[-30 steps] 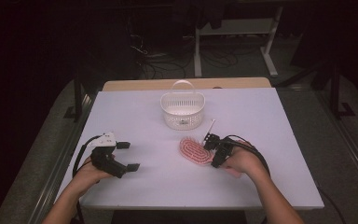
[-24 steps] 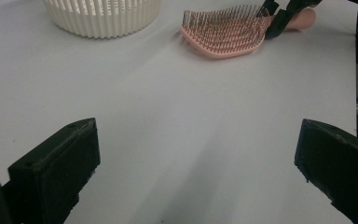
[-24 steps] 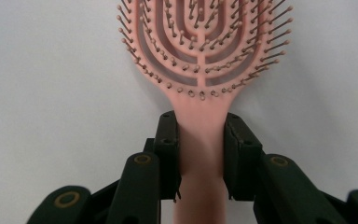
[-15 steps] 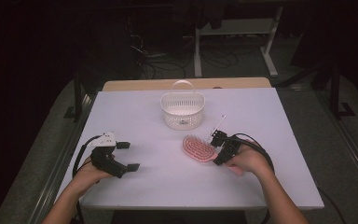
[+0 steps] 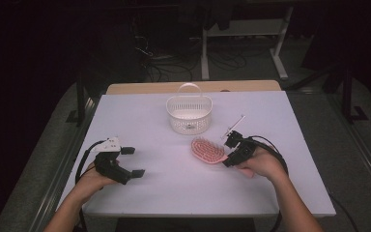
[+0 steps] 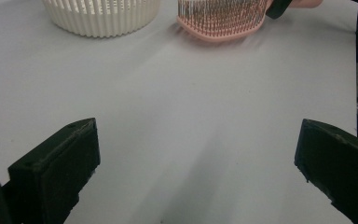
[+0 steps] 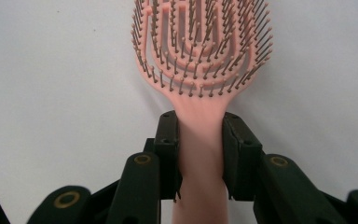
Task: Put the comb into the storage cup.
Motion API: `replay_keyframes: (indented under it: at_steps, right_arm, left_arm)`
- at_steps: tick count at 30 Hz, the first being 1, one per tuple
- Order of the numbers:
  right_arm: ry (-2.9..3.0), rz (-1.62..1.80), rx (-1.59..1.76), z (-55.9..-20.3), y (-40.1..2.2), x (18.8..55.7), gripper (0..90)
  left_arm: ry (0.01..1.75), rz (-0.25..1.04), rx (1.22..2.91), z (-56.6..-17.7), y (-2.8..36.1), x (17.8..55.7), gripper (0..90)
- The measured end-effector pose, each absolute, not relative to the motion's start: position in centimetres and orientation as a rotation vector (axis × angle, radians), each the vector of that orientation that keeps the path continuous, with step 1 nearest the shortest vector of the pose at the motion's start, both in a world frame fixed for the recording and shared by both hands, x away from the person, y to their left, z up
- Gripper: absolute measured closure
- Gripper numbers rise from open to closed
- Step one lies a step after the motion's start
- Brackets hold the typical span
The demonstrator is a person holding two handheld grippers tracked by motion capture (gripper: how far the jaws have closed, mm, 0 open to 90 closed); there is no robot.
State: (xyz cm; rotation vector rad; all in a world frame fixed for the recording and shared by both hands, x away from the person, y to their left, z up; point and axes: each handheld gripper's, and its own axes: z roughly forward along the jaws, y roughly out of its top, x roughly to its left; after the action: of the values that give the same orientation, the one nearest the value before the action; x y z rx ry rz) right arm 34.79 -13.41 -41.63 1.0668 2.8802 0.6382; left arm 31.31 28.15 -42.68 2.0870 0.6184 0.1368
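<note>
The right gripper (image 7: 199, 140) clenches the pink hairbrush (image 7: 200, 51) by its handle; the heavy head may pivot. The left gripper (image 6: 191, 172) rests released, near left of the basket (image 5: 189, 114).

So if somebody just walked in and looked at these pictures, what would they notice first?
Probably the pink hairbrush near the middle of the white table, bristles up, with the right gripper shut on its handle. Next comes the white slatted basket with a hoop handle, standing behind the brush toward the far edge. Over on the left, the left gripper is open with nothing in it.
</note>
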Motion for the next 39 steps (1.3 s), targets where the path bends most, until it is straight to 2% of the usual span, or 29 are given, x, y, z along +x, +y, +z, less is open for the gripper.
replay_keyframes:
  at_steps: [39]
  right_arm:
    - [2.620, 1.130, 1.028, -35.9, -17.7, 34.4, 68.8]
  left_arm:
    - [0.621, 0.141, 2.091, -42.7, 28.1, 31.3, 0.0]
